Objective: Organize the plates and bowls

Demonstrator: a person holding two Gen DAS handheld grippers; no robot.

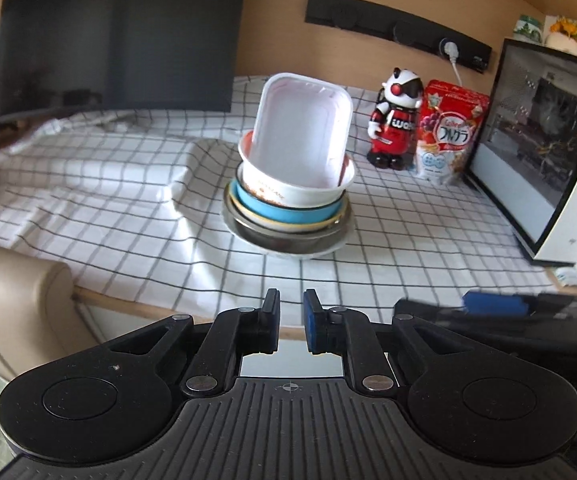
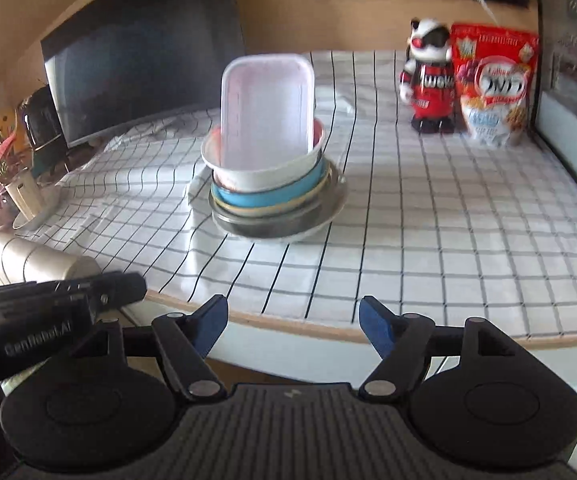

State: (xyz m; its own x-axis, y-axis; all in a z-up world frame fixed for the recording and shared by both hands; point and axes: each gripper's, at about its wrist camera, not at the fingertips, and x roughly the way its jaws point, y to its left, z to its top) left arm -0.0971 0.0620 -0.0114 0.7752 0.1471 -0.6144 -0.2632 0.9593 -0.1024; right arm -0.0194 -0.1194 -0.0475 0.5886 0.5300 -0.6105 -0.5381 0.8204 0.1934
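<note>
A stack of dishes stands mid-table on the checked cloth (image 1: 108,200). From the bottom it holds a white plate (image 1: 330,247), a metal bowl (image 1: 288,238), a blue bowl (image 1: 284,211) and a white printed bowl (image 1: 288,193). A white rectangular tray (image 1: 304,128) leans on end inside the top bowl. The right wrist view shows the same tray (image 2: 266,112) and blue bowl (image 2: 264,199). My left gripper (image 1: 291,300) hovers at the table's near edge, short of the stack, its pads a narrow gap apart around nothing. My right gripper (image 2: 293,308) is open wide and empty, also short of the stack.
A toy robot figure (image 1: 396,124) and a red cereal bag (image 1: 452,132) stand behind the stack on the right, next to a glass-sided computer case (image 1: 540,140). A dark monitor (image 1: 120,40) fills the back left. A potted plant (image 2: 16,184) sits far left.
</note>
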